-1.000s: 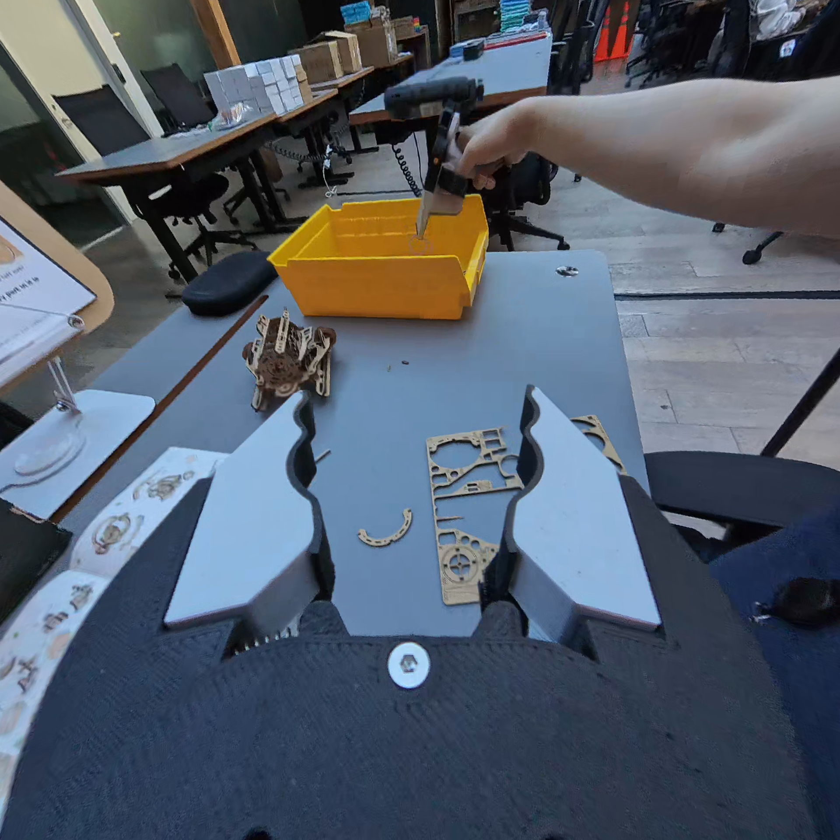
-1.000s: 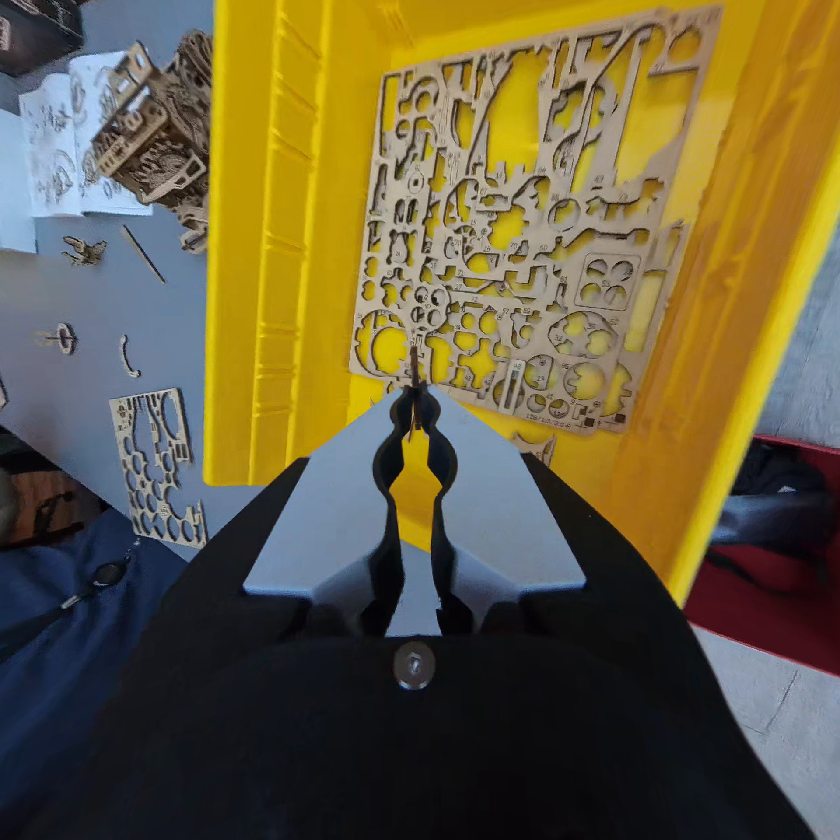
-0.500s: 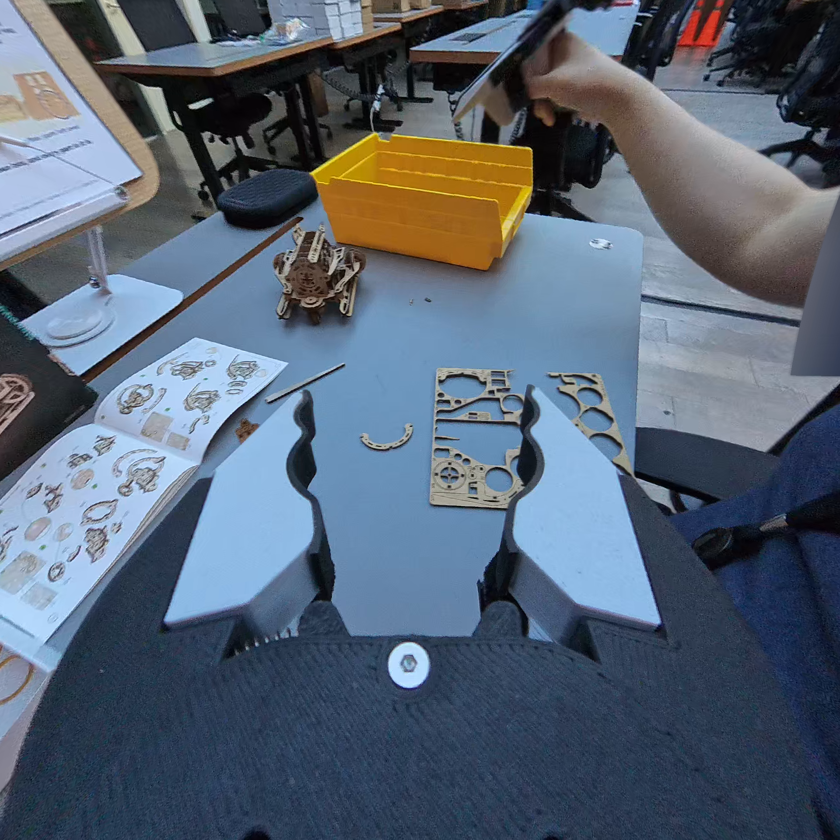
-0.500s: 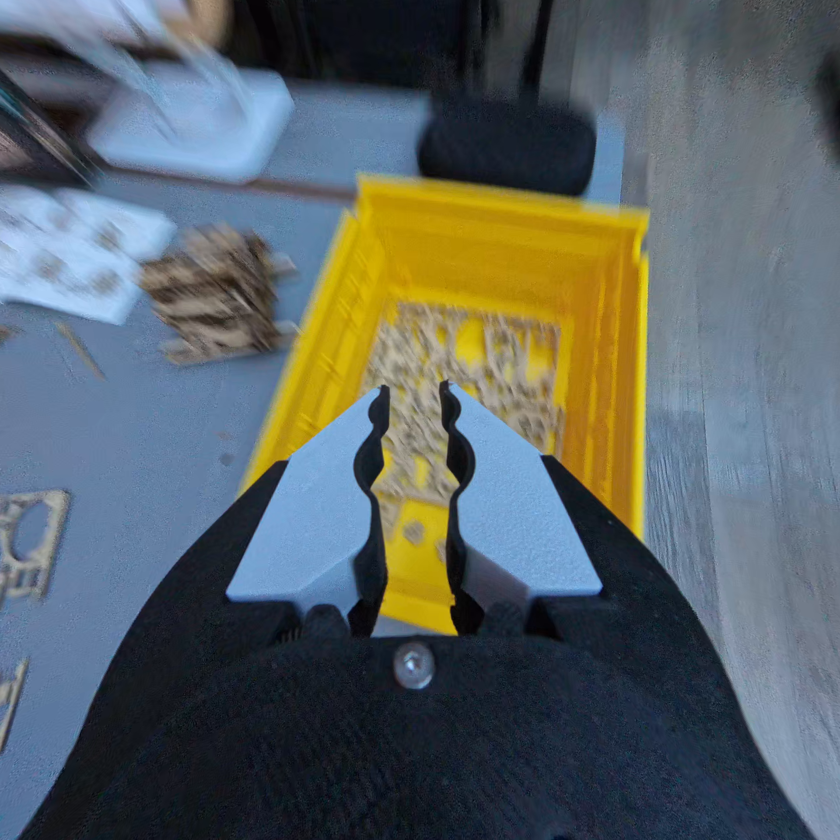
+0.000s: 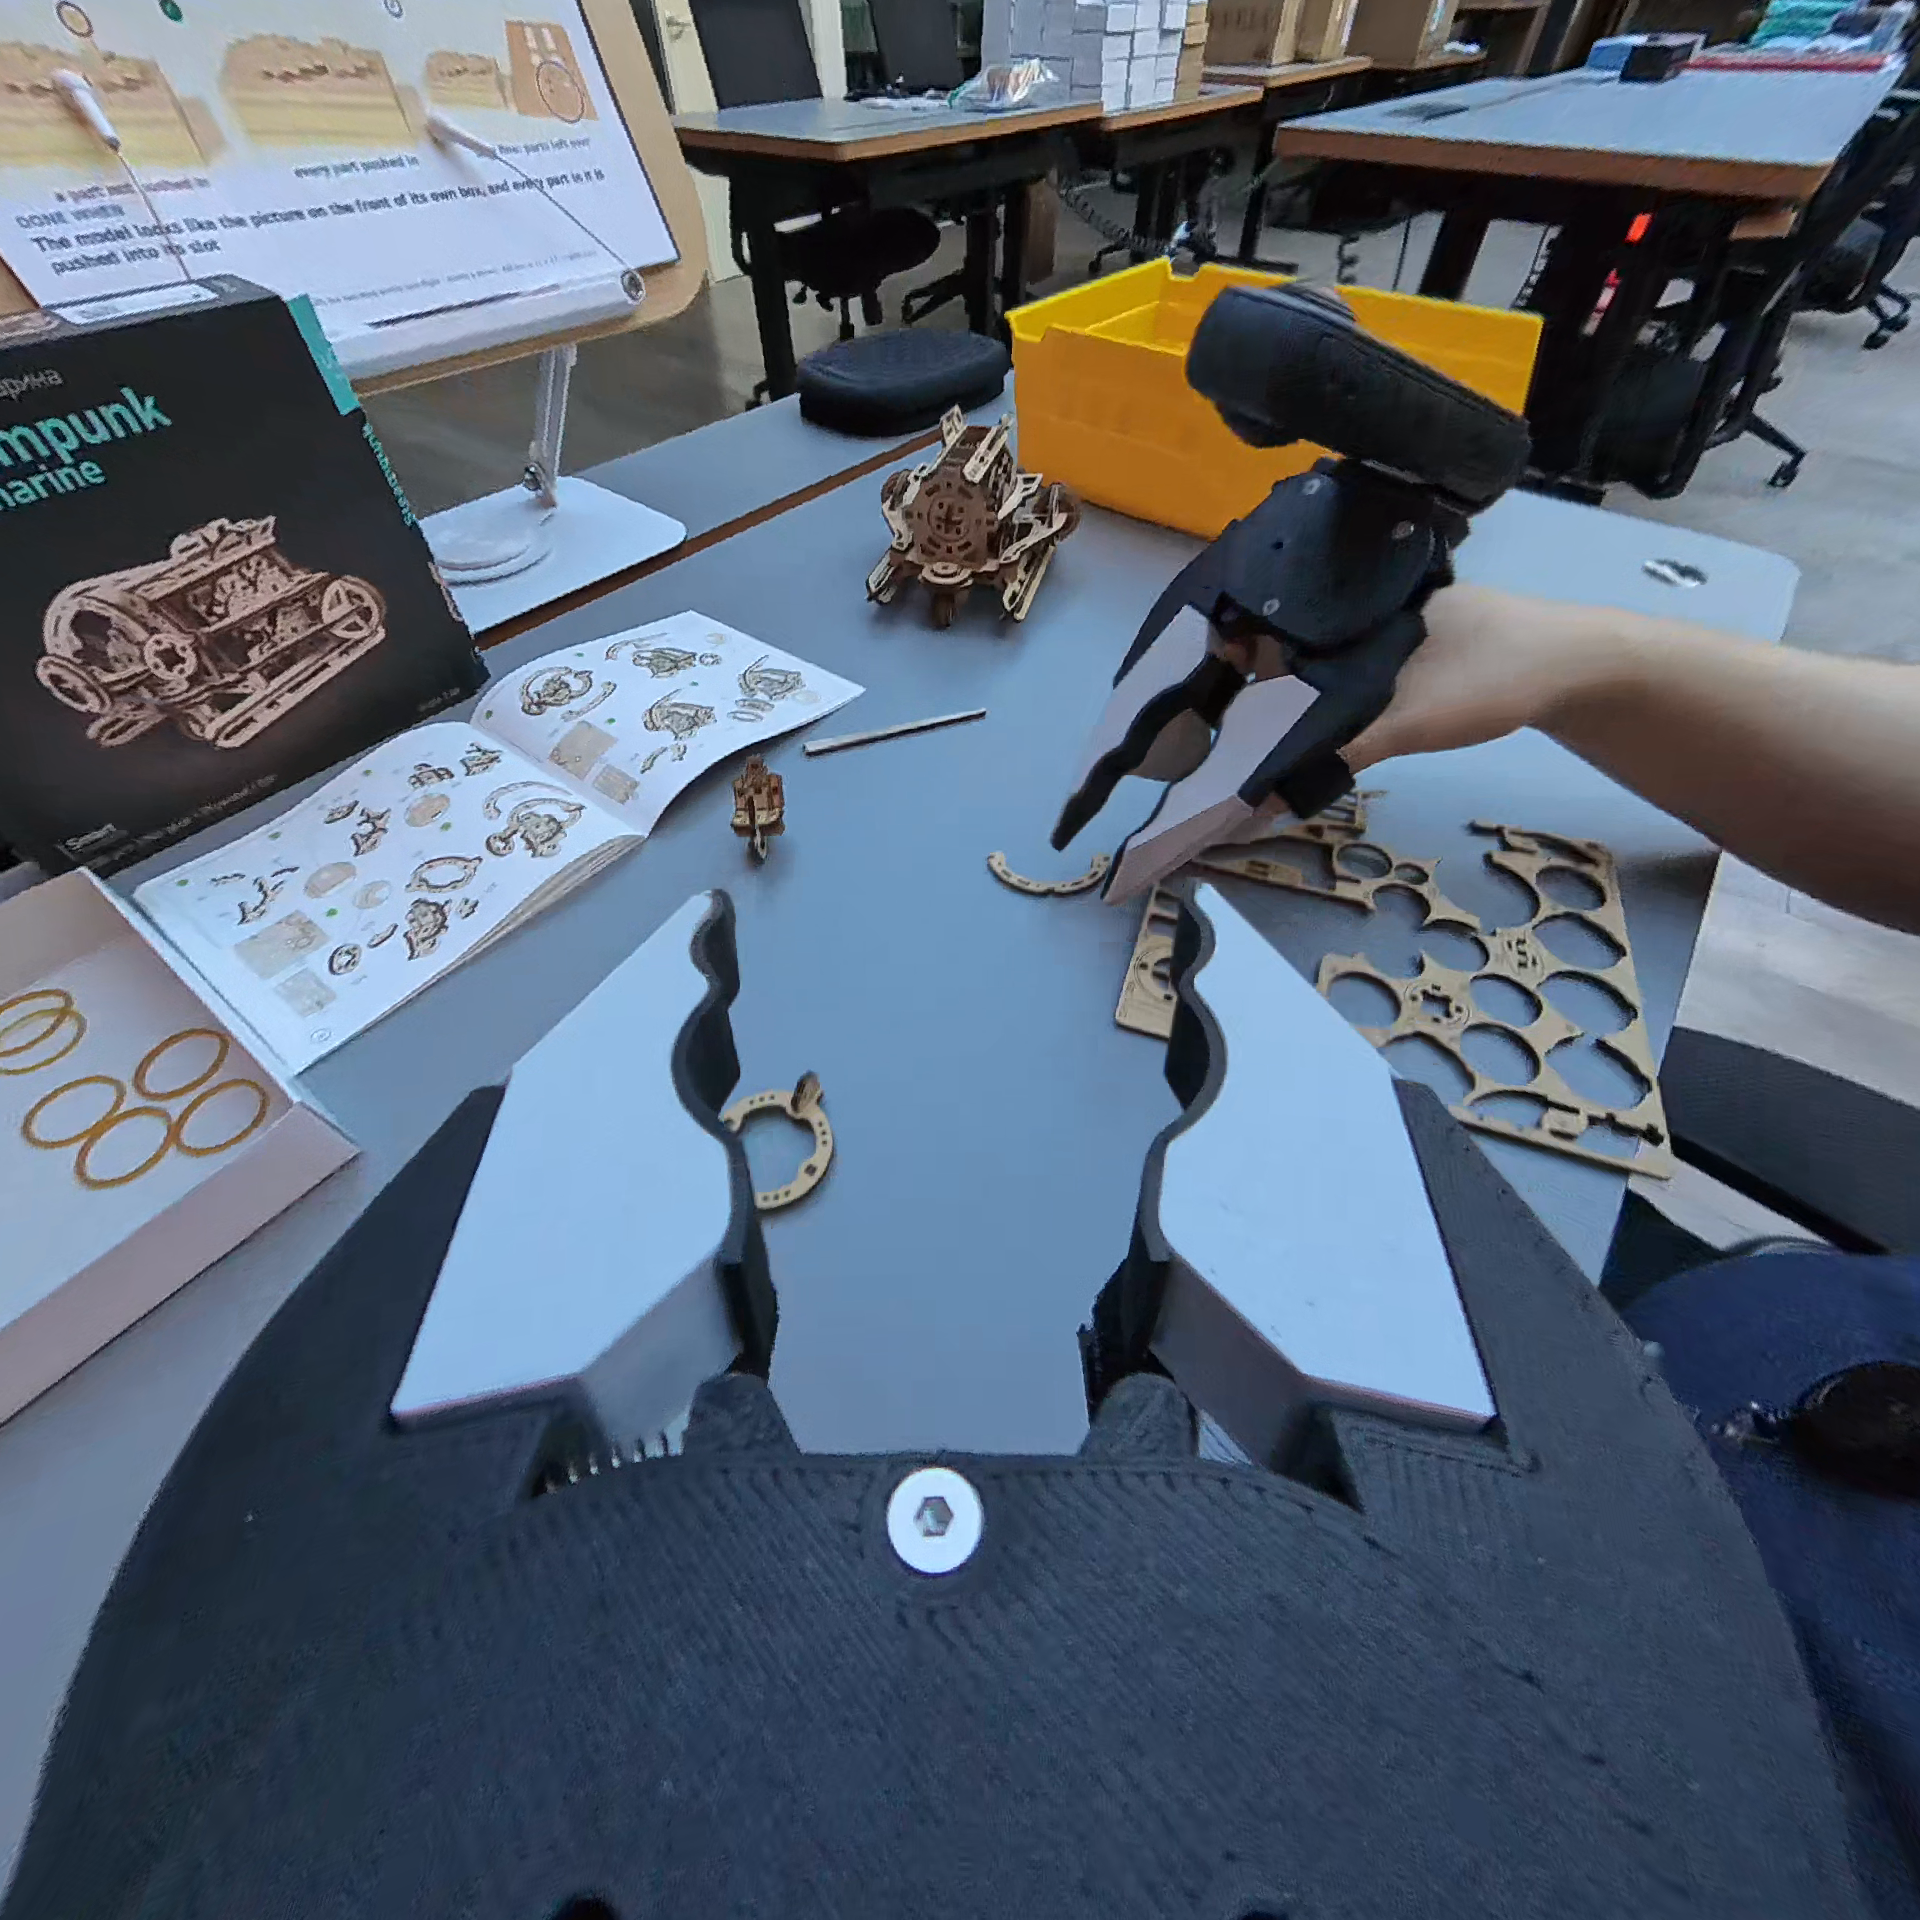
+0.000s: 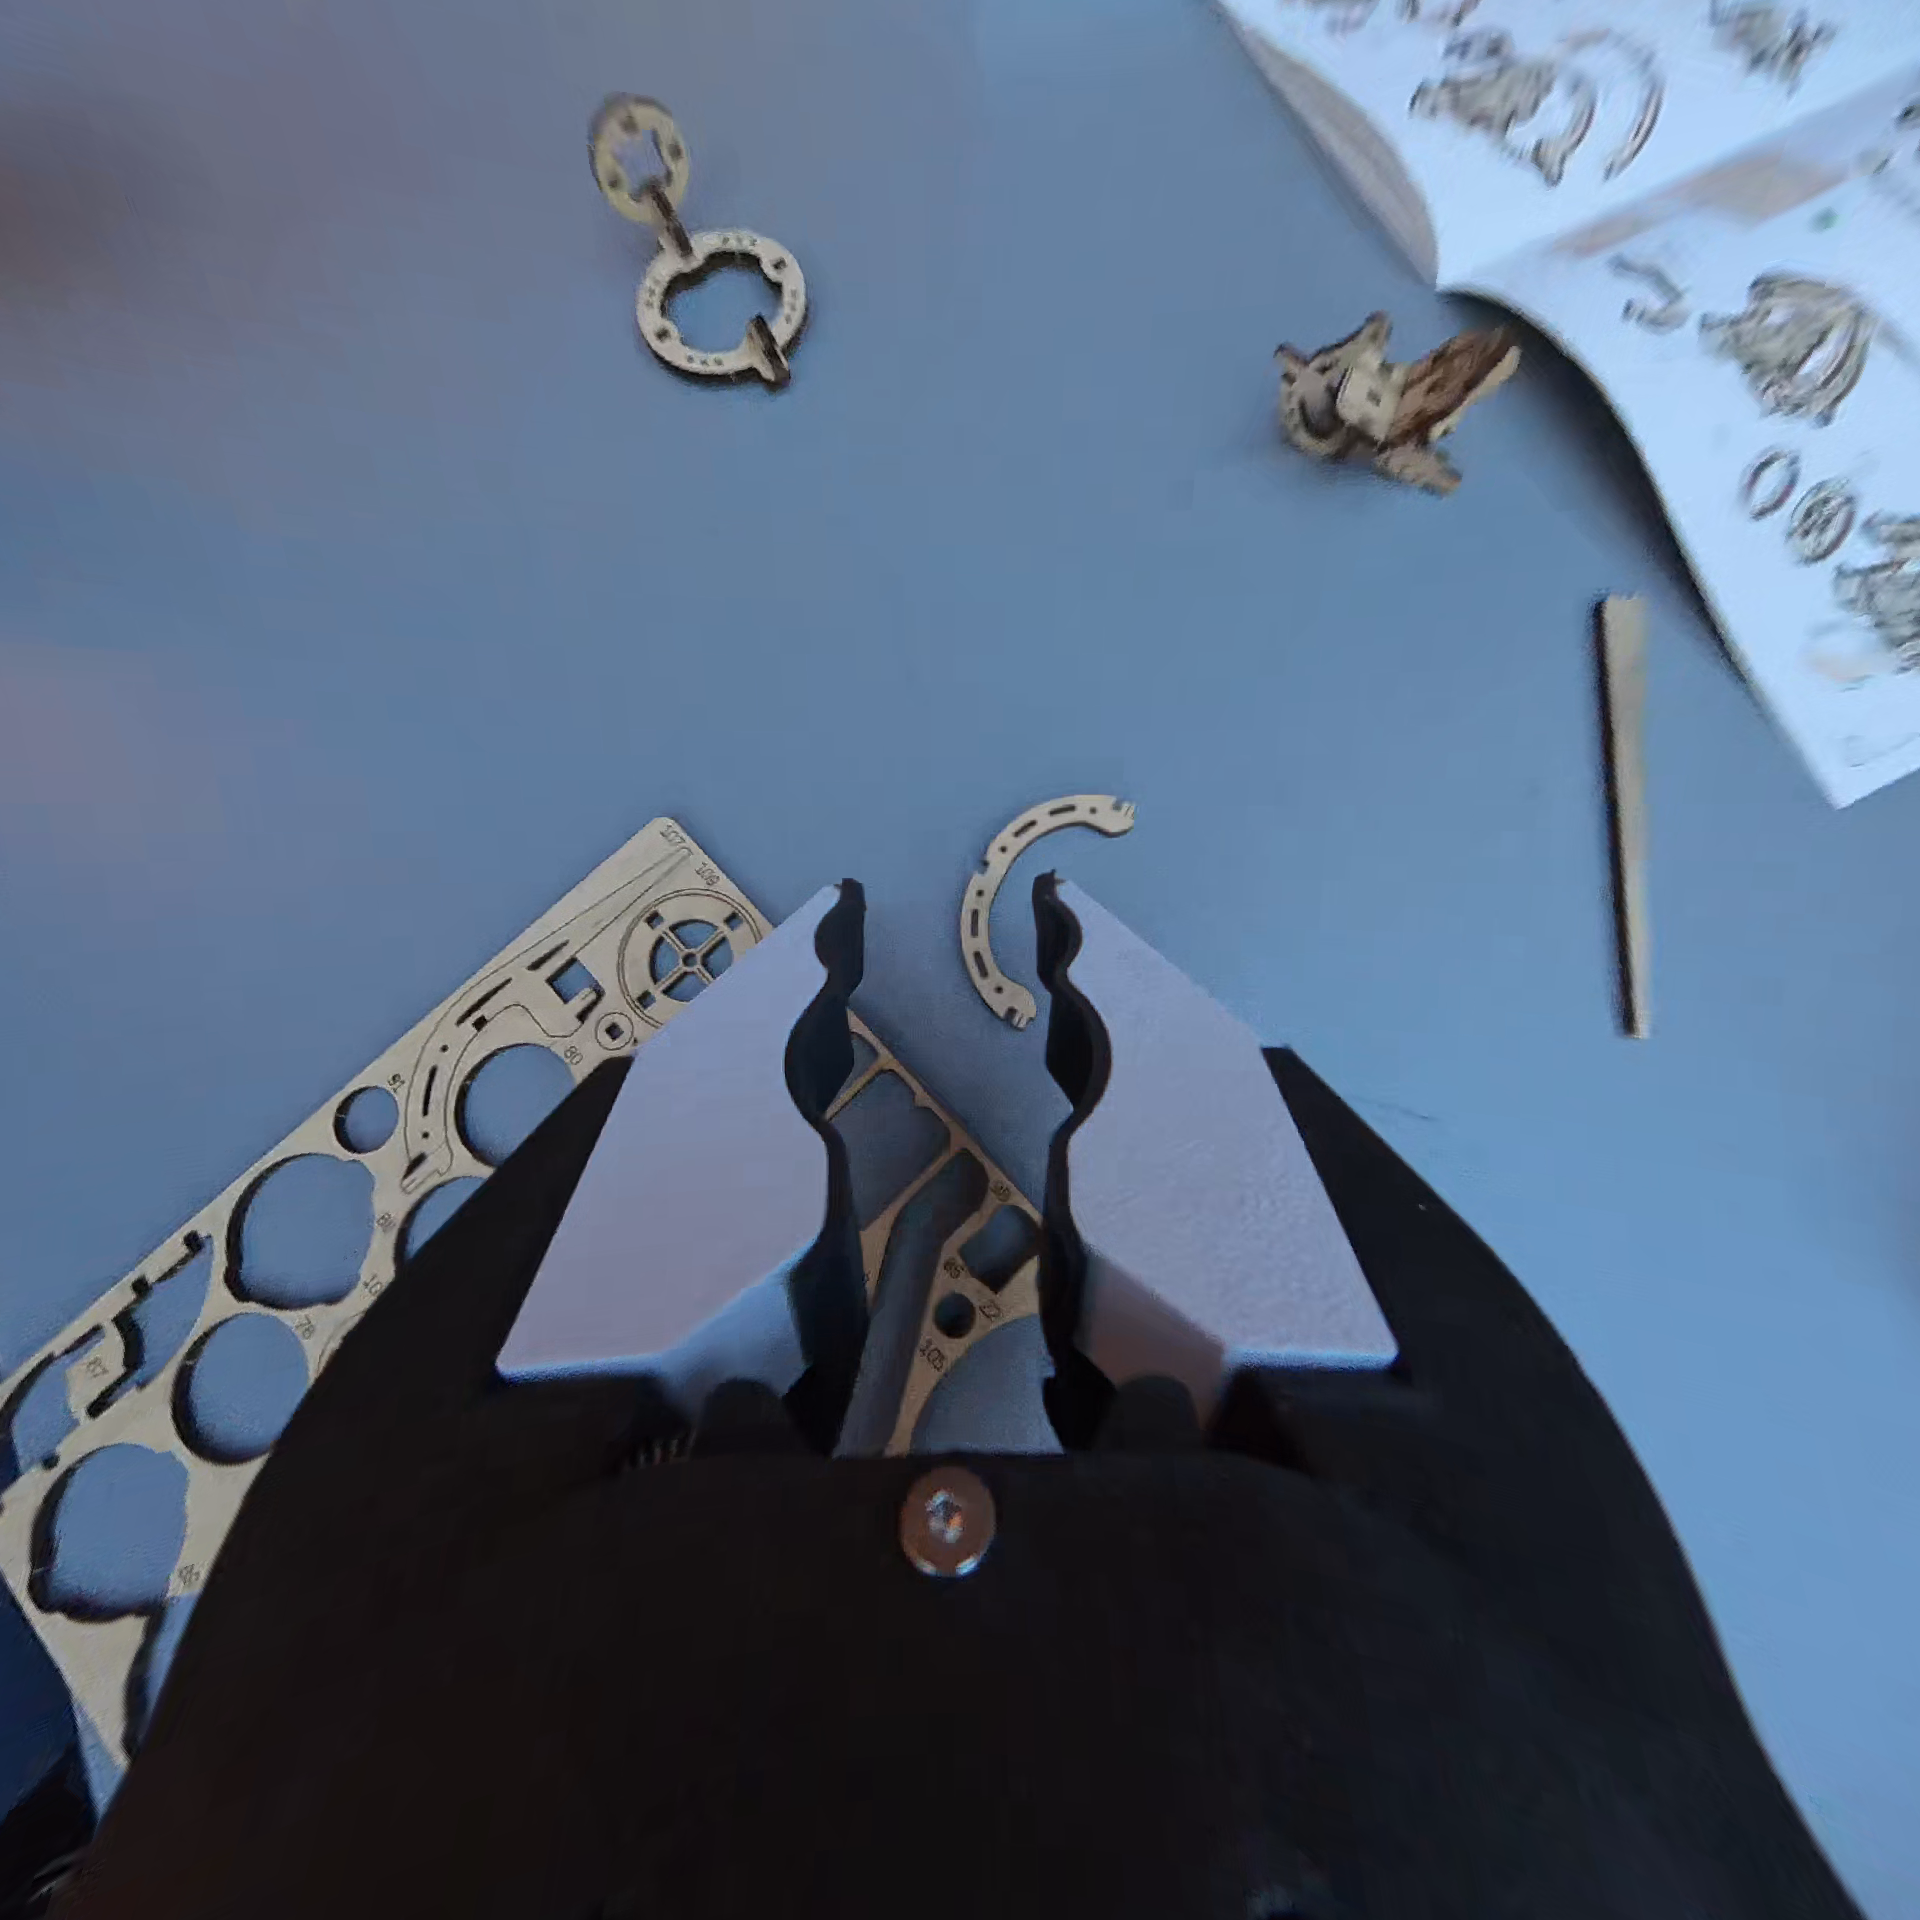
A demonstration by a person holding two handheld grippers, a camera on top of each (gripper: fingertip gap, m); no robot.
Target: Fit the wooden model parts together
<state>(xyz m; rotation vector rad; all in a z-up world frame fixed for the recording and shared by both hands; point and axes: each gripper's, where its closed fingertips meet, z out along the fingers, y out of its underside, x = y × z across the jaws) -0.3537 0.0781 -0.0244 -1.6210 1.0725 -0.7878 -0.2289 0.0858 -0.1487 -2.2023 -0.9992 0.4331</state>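
Two hand-held grippers hang over the matte grey worktop point(image 5: 935, 1039), both released and empty. The left hand-held gripper point(image 5: 956, 914) shows pale smooth finger plates with wavy black inner edges, spread wide. The right hand-held gripper point(image 6: 948, 885), jaws apart, tips down at a thin curved wooden arc point(image 6: 1013, 914) that lies flat just beside its right fingertip; whether they touch cannot be told.

The wooden parts are thin laser-cut plywood, pale tan with dark burnt edges. A punched-out sheet point(image 6: 312, 1226) full of round holes lies partly under the right hand-held gripper. A flat ring with a smaller toothed disc slotted upright into it point(image 6: 717, 301) sits farther out, near a small knot of joined parts point(image 6: 1382, 405) and a slim straight stick point(image 6: 1623, 810).

Only the left wrist view shows the half-built model point(image 5: 966, 530), a dense cluster of gears and struts, standing near a glossy yellow plastic bin point(image 5: 1122, 416), plus the open instruction booklet point(image 5: 488, 810), the dark kit box point(image 5: 197, 561) and a card of rubber bands point(image 5: 125, 1101). The right view shows only a blurred booklet corner
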